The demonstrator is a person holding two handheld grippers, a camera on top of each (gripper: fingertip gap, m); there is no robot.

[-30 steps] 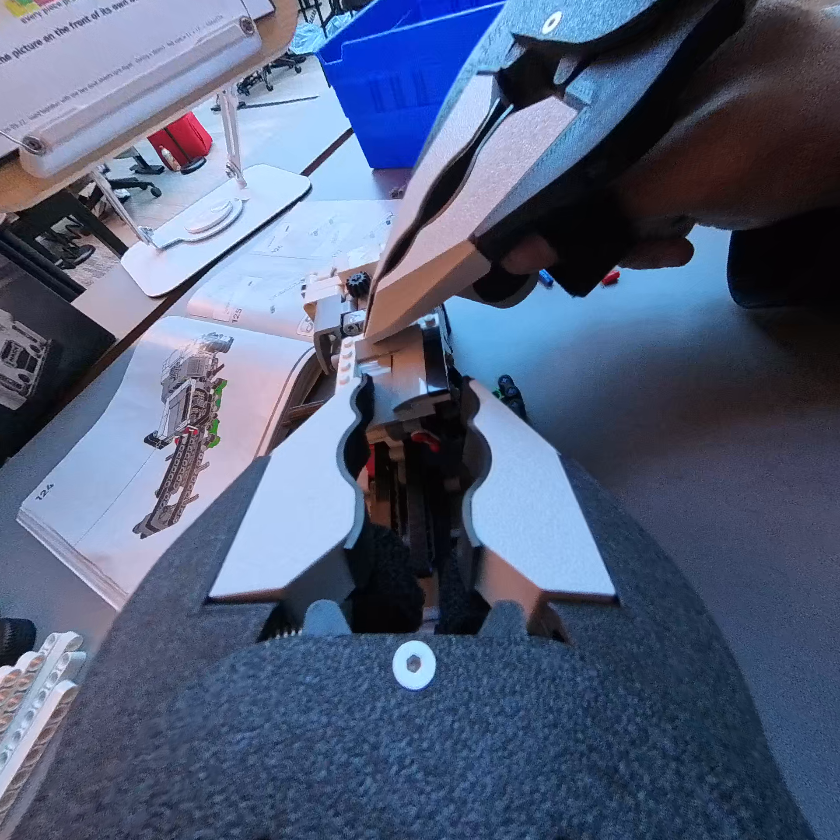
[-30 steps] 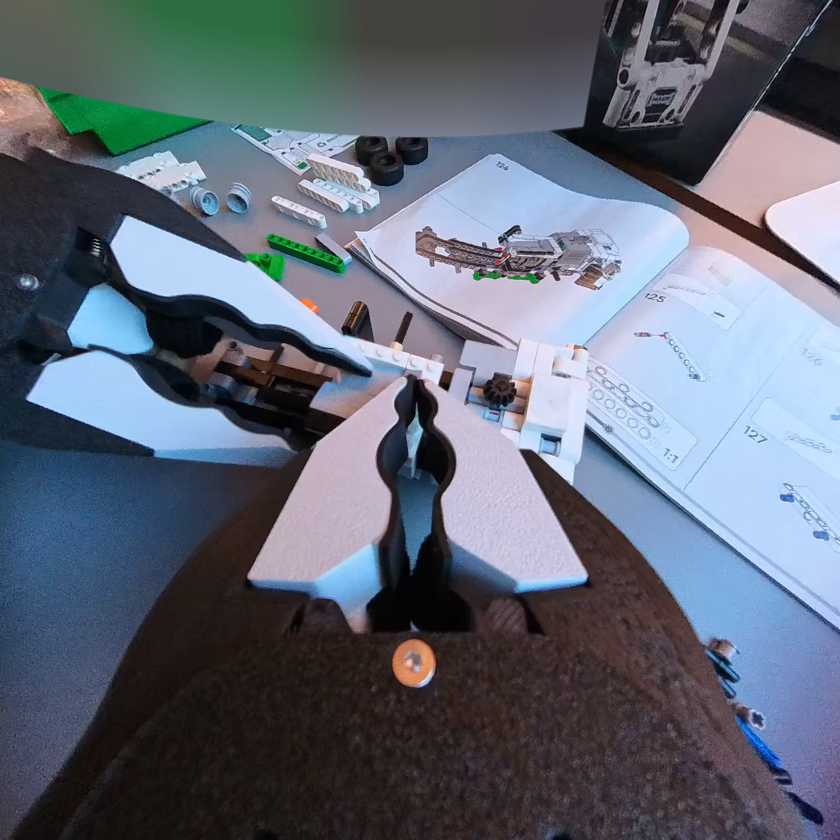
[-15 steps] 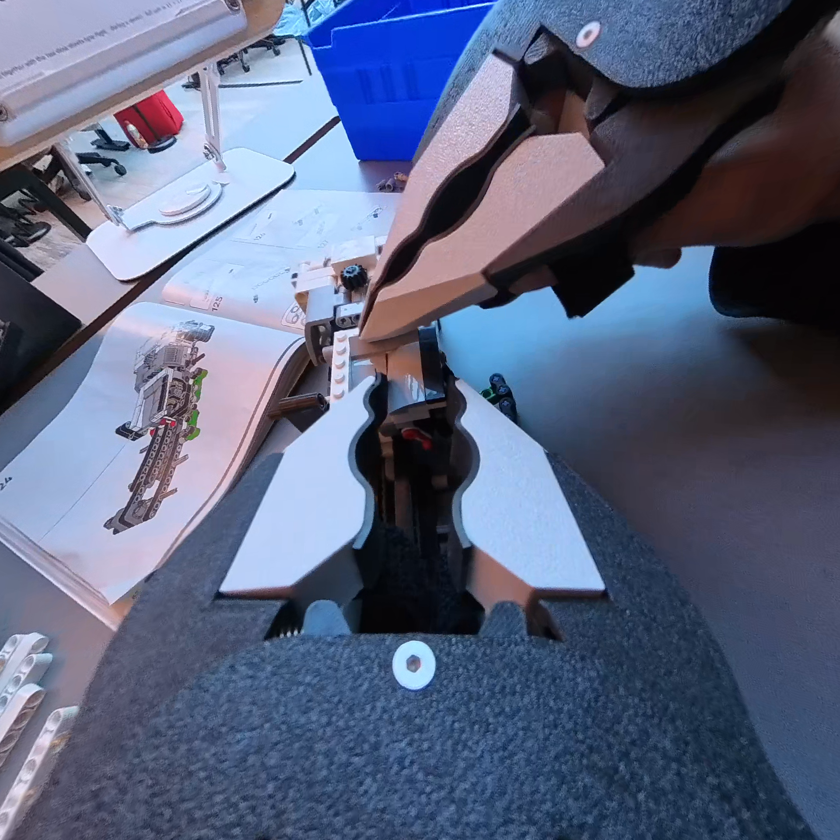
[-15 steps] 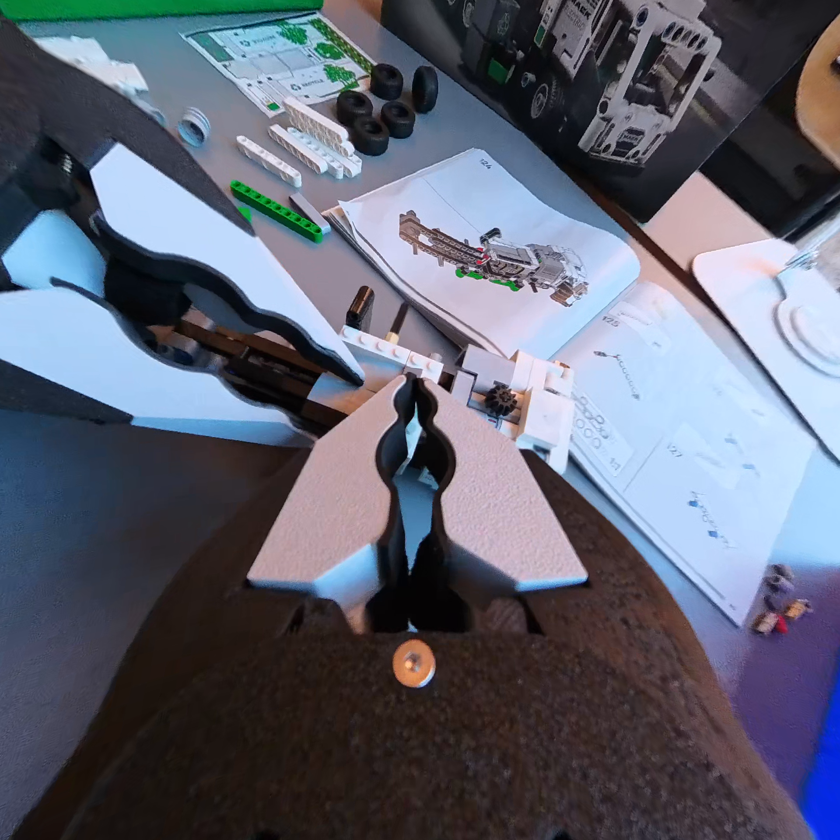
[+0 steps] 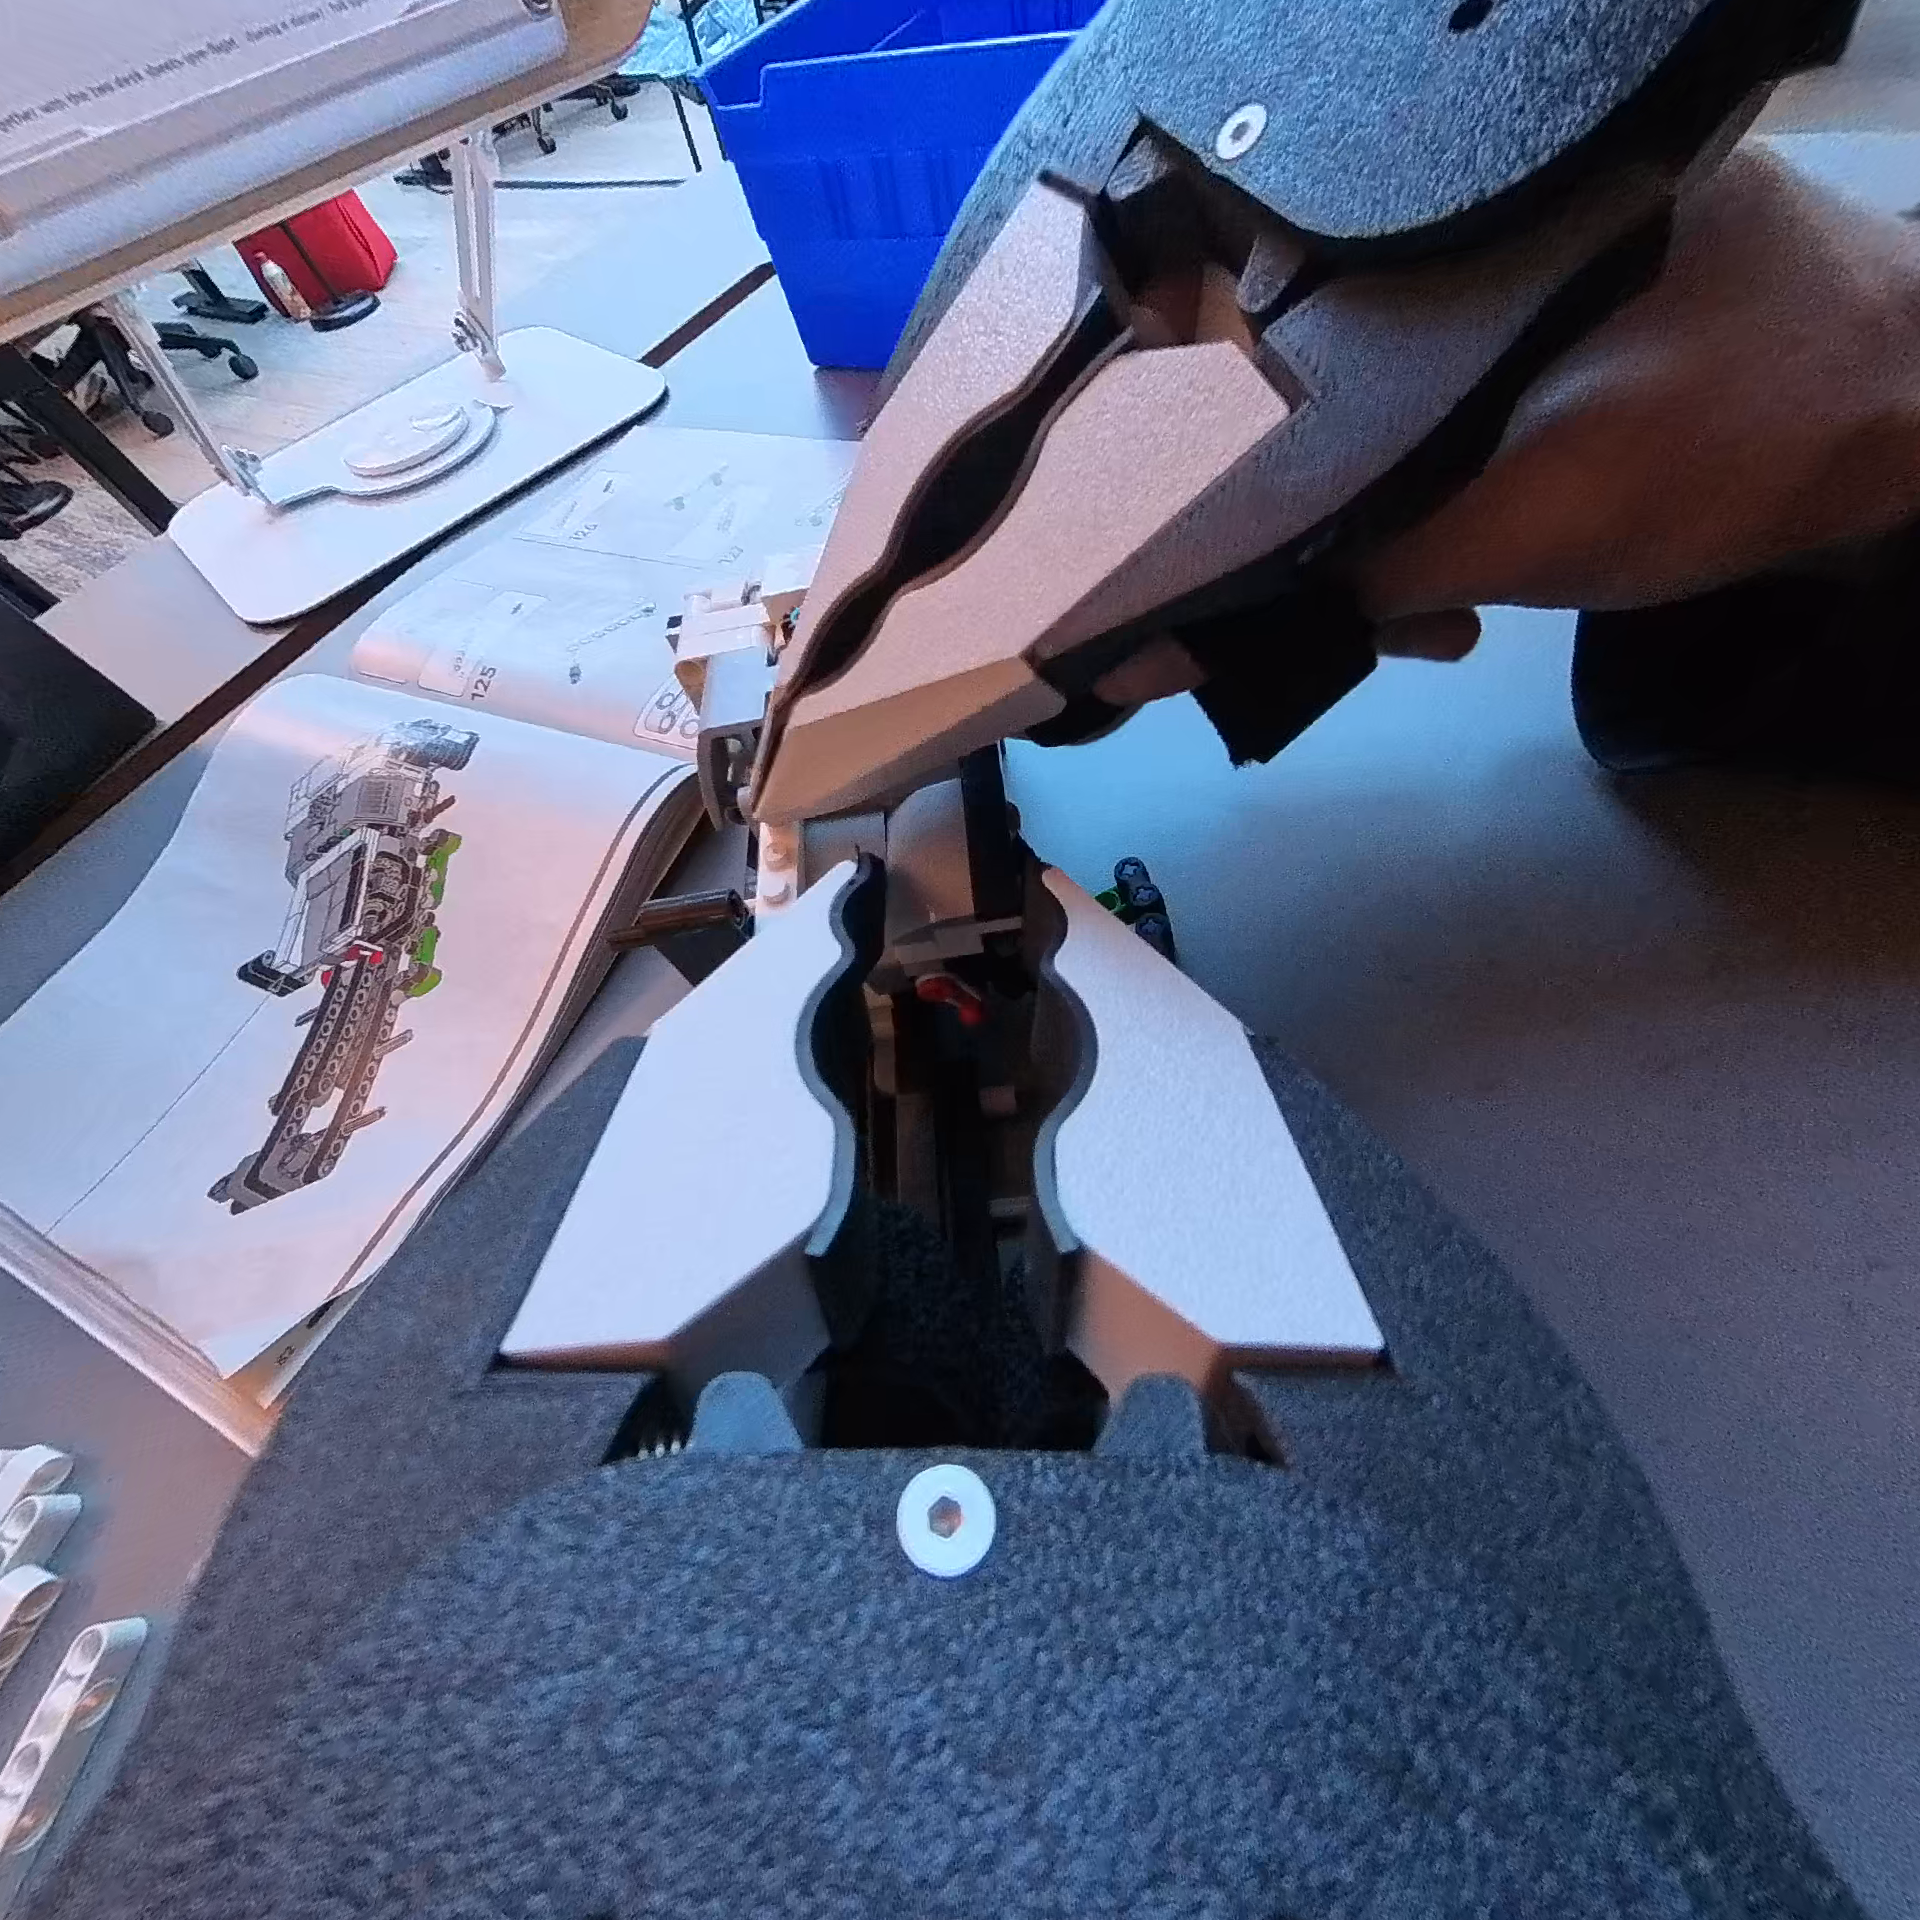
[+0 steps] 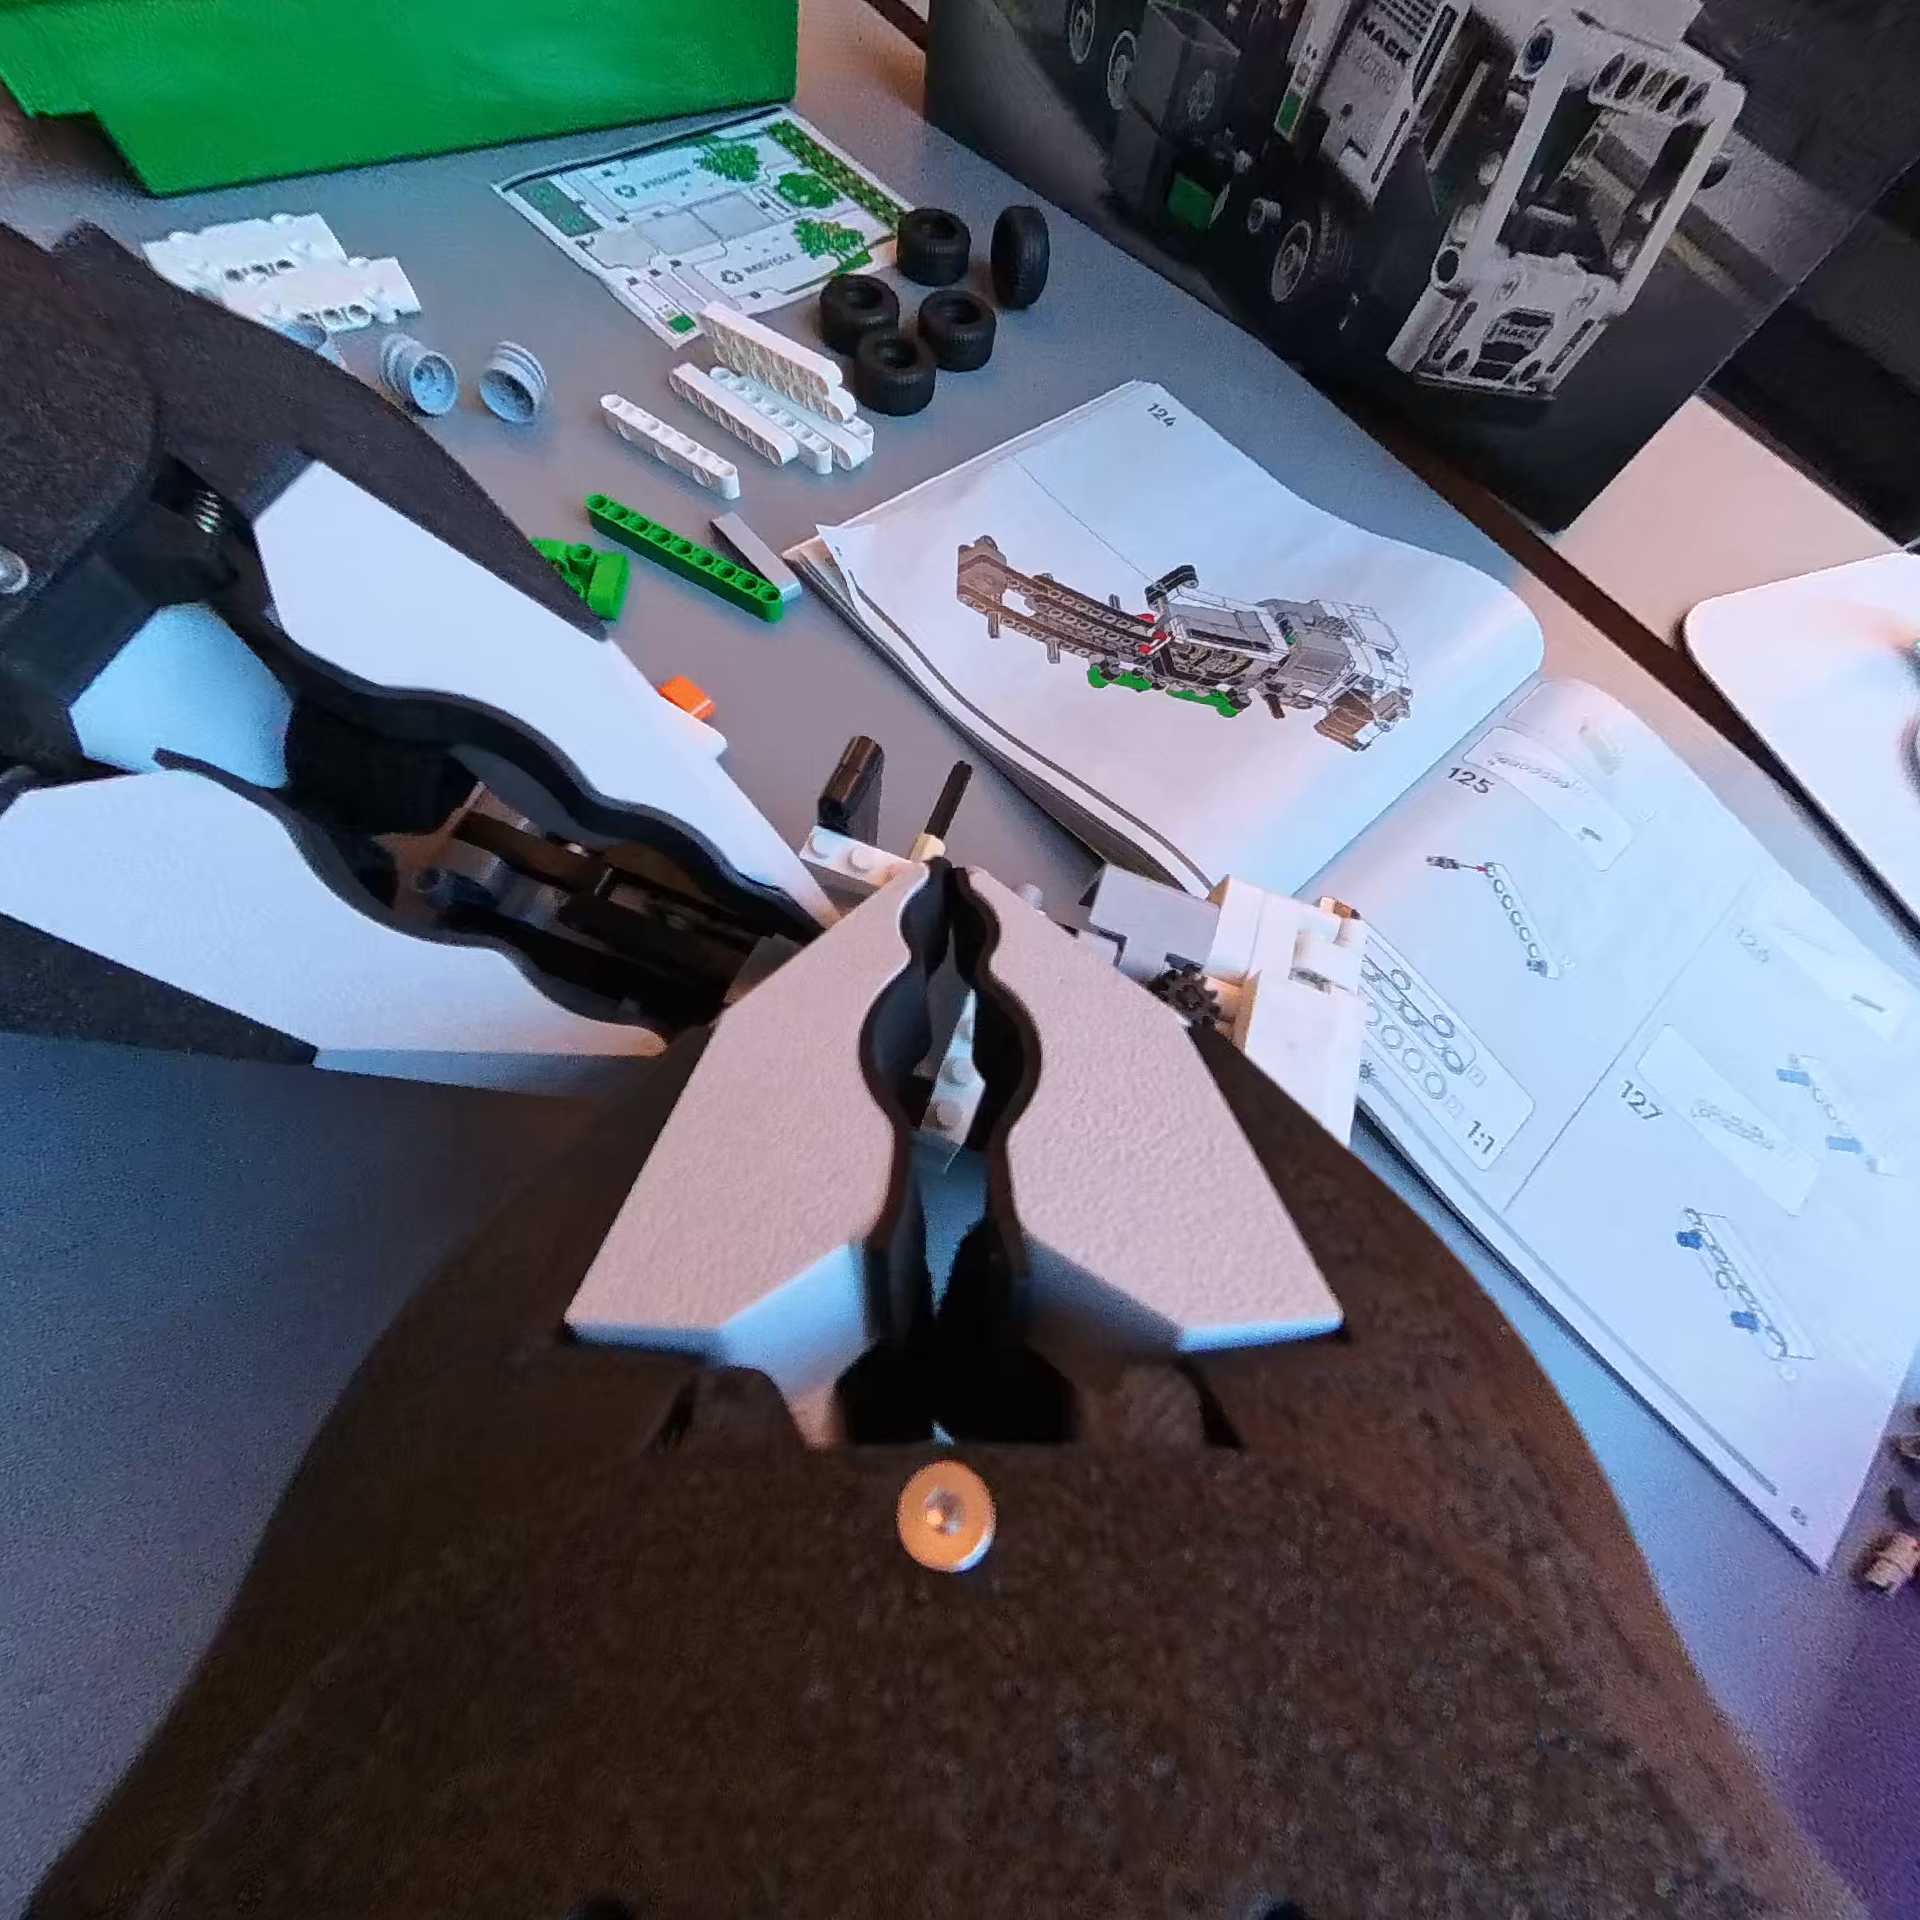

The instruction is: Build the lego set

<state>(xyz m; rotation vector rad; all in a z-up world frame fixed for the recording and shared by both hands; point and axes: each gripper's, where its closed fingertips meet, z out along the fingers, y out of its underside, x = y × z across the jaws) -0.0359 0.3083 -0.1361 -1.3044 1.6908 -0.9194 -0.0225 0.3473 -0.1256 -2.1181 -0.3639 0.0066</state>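
The half-built lego truck (image 5: 727, 686) is grey, white and black and lies on the grey table. My left gripper (image 5: 951, 883) is shut on its long chassis, which runs between the fingers. My right gripper (image 5: 769, 800) comes in from the upper right, held by a hand. It is shut, with its tips pressed on the top of the model just ahead of the left fingertips. In the right wrist view the right gripper (image 6: 951, 873) covers the middle of the model. The white cab (image 6: 1288, 966) sticks out to its right and the left gripper (image 6: 800, 914) holds the chassis at the left.
An open instruction booklet (image 6: 1195, 644) lies just beyond the model. Beyond it are black tyres (image 6: 914, 301), white beams (image 6: 769, 405), a green beam (image 6: 681, 556), grey hubs (image 6: 468, 374), a green bag (image 6: 416, 73) and the set's box (image 6: 1403, 187). A blue bin (image 5: 862, 187) and a white stand base (image 5: 416, 457) are at the far side. Both grippers' tips are close together, under 4 cm apart. The green beam (image 6: 681, 556) is about 15 cm from both grippers' fingertips.
The right gripper has tilted and edged forward over the model, now covering most of the small black gear. The left gripper keeps its hold on the chassis.
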